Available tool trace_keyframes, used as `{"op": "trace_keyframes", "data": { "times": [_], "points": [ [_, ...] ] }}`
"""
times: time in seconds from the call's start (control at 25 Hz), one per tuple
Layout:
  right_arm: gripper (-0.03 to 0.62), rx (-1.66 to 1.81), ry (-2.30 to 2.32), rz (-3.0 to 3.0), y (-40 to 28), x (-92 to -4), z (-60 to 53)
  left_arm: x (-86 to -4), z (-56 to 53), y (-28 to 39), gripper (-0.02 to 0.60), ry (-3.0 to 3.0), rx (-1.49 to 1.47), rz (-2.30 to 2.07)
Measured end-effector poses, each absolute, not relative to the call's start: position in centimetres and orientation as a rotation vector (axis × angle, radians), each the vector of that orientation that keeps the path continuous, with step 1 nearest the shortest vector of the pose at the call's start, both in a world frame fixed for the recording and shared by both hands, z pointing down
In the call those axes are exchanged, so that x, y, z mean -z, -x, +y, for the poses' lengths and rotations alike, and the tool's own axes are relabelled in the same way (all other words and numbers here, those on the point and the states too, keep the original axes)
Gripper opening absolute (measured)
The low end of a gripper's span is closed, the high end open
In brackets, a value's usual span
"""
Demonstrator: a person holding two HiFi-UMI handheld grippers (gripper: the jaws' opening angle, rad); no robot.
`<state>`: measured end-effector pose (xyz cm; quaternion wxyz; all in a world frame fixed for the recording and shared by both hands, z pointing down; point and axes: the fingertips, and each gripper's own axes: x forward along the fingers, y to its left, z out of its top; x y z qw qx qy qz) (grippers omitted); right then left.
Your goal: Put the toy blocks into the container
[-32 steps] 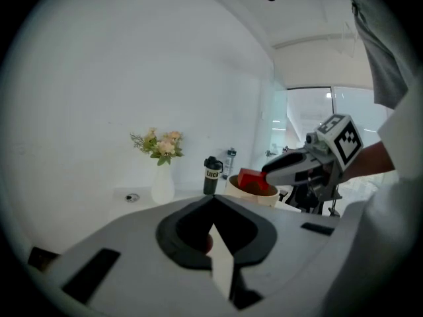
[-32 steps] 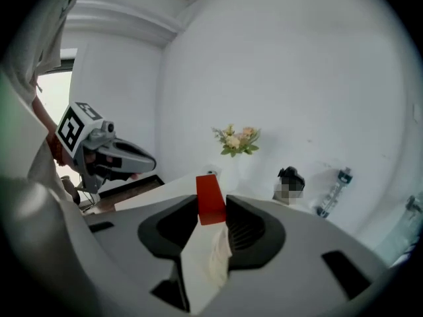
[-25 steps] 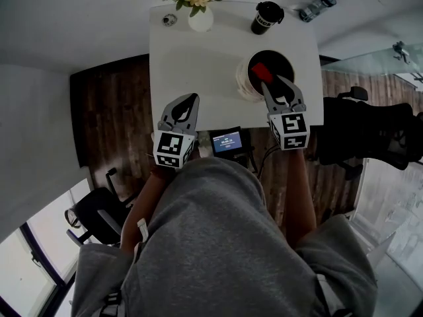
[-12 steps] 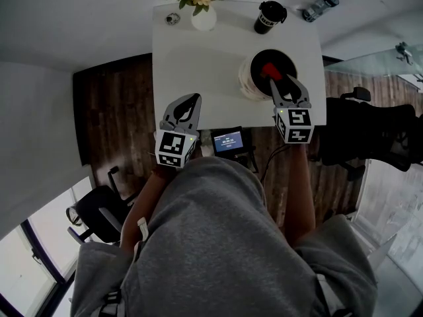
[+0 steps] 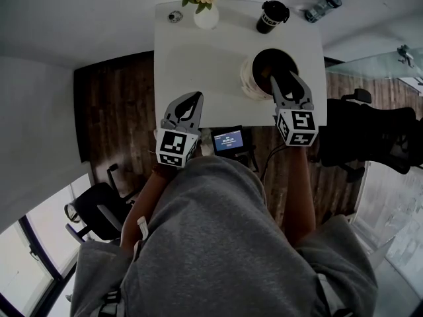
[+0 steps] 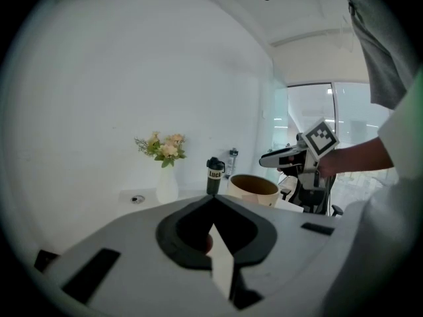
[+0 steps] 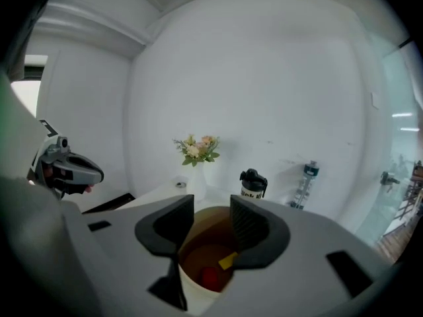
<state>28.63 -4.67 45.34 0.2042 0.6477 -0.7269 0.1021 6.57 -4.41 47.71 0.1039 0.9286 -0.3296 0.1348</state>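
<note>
The container (image 5: pixel 259 73), a round white tub with a brown inside, stands on the white table (image 5: pixel 192 65) at the right. My right gripper (image 5: pixel 285 79) hovers over its near rim; its jaws are opening and nothing is between them. In the right gripper view, a red block (image 7: pixel 210 277) and a yellow block (image 7: pixel 228 261) lie on the tub's bottom below the right gripper (image 7: pixel 212 207). My left gripper (image 5: pixel 193 98) hangs at the table's near edge, shut and empty. The left gripper (image 6: pixel 213 198) faces the container (image 6: pixel 253 188) from the left.
A vase of flowers (image 5: pixel 205 15), a black travel mug (image 5: pixel 271 16) and a water bottle (image 5: pixel 322 6) stand along the table's far edge, with a small round object (image 5: pixel 174 16) at the far left corner. A small screen (image 5: pixel 229 139) sits below the near edge. A black office chair (image 5: pixel 370 134) is to the right.
A second ago the right gripper held a red block over the container. Its jaws have spread and the block now lies inside the tub. The left gripper has stayed put.
</note>
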Motion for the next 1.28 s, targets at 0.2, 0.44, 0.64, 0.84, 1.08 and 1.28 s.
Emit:
{"op": "trace_keyframes", "data": {
  "times": [0.2, 0.44, 0.64, 0.84, 1.08, 1.28],
  "points": [
    [0.141, -0.220, -1.835, -2.109, -27.3, -42.7, -5.2, -47.5, -4.3, -6.5, 0.006, -2.740, -0.389, -0.983],
    [0.112, -0.136, -1.845, -2.220, -24.7, -39.7, -5.7, -46.9, -4.6, -5.9, 0.006, -2.743, -0.373, -1.018],
    [0.060, -0.072, -1.832, -2.297, -22.5, -37.8, -5.4, -45.7, -4.7, -4.9, 0.006, -2.731, -0.346, -1.075],
    [0.031, -0.010, -1.793, -2.367, -20.4, -37.1, -5.4, -42.4, -5.0, -4.3, 0.006, -2.739, -0.266, -1.156],
    [0.025, 0.111, -1.779, -2.413, -17.3, -35.5, -5.7, -36.8, -7.1, -4.8, 0.006, -2.805, -0.102, -1.269],
    [0.020, 0.119, -1.792, -2.457, -15.9, -34.1, -5.5, -32.5, -8.0, -5.6, 0.006, -2.875, -0.013, -1.356]
  ]
}}
